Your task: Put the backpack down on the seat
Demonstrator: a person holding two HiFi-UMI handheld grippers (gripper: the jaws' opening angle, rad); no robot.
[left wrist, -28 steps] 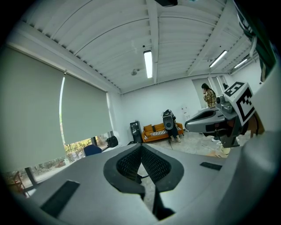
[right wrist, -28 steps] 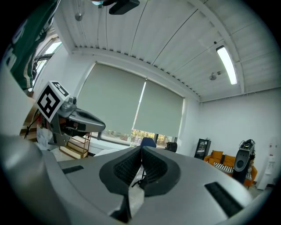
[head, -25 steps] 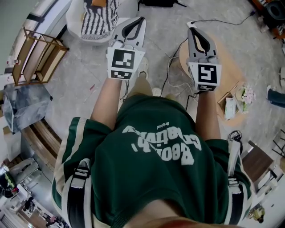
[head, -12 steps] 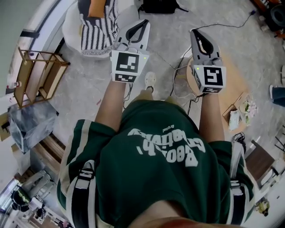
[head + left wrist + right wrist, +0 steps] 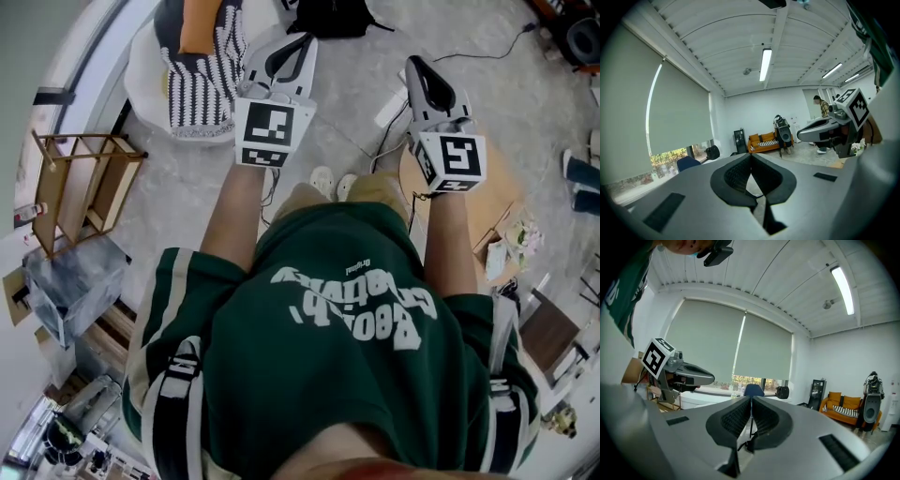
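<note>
Backpack (image 5: 330,17): black, lying on the floor ahead of the person, partly cut off by the top edge of the head view. It's not on the seat (image 5: 148,66). The seat is a white round one just to the pack's left, with a striped cushion (image 5: 202,70) and an orange one (image 5: 199,21) on it.

Left gripper (image 5: 304,40): jaws together, nothing between them. Right gripper (image 5: 413,62): same, pads meet, empty. Both are held out in front of the green shirt (image 5: 328,347), side by side and apart, well above the floor, touching neither pack nor seat.

Black-and-white straps (image 5: 174,403) run over both shoulders.

Floor also has a wooden rack (image 5: 80,183) to the left, a round wooden board (image 5: 502,183) below the right gripper, and cables (image 5: 394,98) between the grippers.
</note>
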